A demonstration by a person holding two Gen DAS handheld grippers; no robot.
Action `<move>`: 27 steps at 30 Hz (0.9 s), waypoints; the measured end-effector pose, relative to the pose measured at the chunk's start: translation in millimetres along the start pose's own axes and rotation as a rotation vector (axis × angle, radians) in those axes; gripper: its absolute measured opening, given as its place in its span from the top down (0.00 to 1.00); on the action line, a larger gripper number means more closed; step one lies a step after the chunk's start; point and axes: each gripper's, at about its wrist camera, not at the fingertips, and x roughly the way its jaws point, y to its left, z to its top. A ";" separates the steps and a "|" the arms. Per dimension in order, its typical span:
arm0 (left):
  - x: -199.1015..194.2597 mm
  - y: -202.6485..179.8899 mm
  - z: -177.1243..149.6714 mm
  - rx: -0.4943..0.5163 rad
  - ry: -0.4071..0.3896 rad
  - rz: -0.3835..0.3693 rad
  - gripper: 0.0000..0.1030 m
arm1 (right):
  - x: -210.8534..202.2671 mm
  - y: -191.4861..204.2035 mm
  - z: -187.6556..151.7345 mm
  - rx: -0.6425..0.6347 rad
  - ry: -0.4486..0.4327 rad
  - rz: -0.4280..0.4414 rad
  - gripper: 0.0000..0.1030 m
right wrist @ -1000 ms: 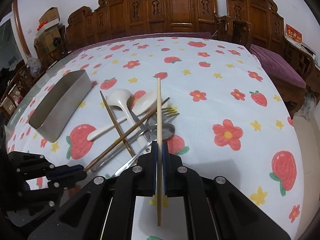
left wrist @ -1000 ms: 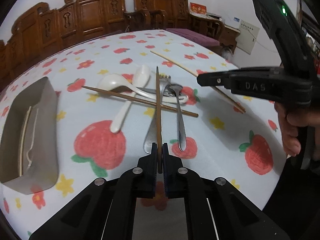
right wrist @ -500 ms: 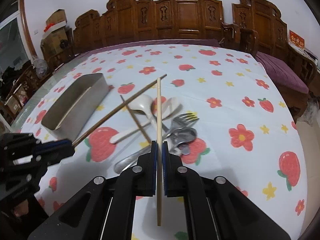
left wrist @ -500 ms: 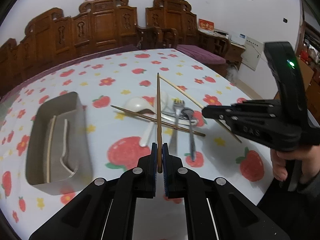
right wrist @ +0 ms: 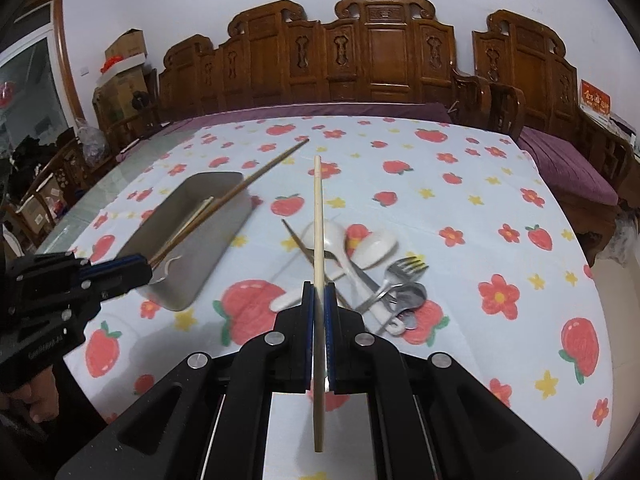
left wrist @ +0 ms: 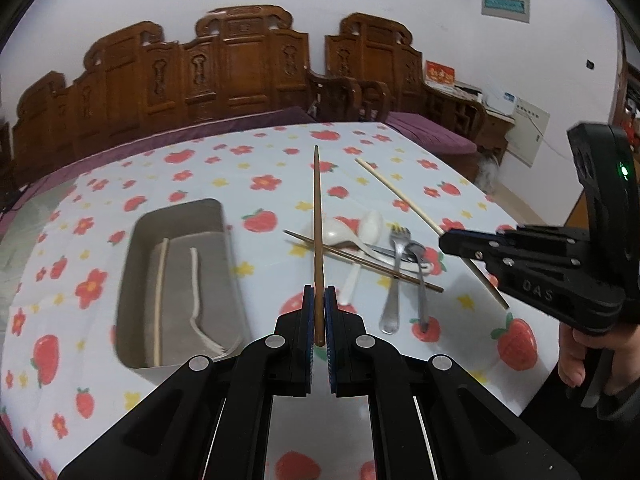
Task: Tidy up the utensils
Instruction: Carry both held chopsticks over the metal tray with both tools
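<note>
My left gripper (left wrist: 319, 294) is shut on a dark brown chopstick (left wrist: 317, 216) that points forward, lifted above the table. My right gripper (right wrist: 319, 292) is shut on a pale chopstick (right wrist: 318, 220), also lifted. In the left wrist view the right gripper (left wrist: 448, 240) shows at the right with its pale chopstick (left wrist: 400, 196). A metal tray (left wrist: 176, 216) to the left holds a pale chopstick (left wrist: 160, 300) and a white fork (left wrist: 196, 292). A pile remains on the cloth: white spoons (left wrist: 372, 226), a metal fork (left wrist: 396, 276), a metal spoon (left wrist: 420, 280) and another brown chopstick (left wrist: 360, 258).
The table carries a strawberry-and-flower cloth (right wrist: 500, 200). Carved wooden chairs (right wrist: 384, 48) line its far side, and a purple cushioned bench (right wrist: 568, 160) stands at the right. Boxes (right wrist: 124, 56) are stacked at the back left. A hand (left wrist: 580, 356) grips the right tool.
Both grippers have risen and drawn back from the pile, each still holding its chopstick. The left has swung toward the tray, which now sits nearer the centre of its view.
</note>
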 end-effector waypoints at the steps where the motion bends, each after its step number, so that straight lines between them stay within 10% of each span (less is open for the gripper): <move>1: -2.0 3.0 0.3 -0.005 -0.003 0.006 0.96 | -1.1 5.0 1.4 -0.007 0.000 0.004 0.94; 27: 4.8 96.3 -10.9 -0.137 0.114 0.148 0.96 | 19.3 87.9 25.0 -0.125 0.035 0.073 0.94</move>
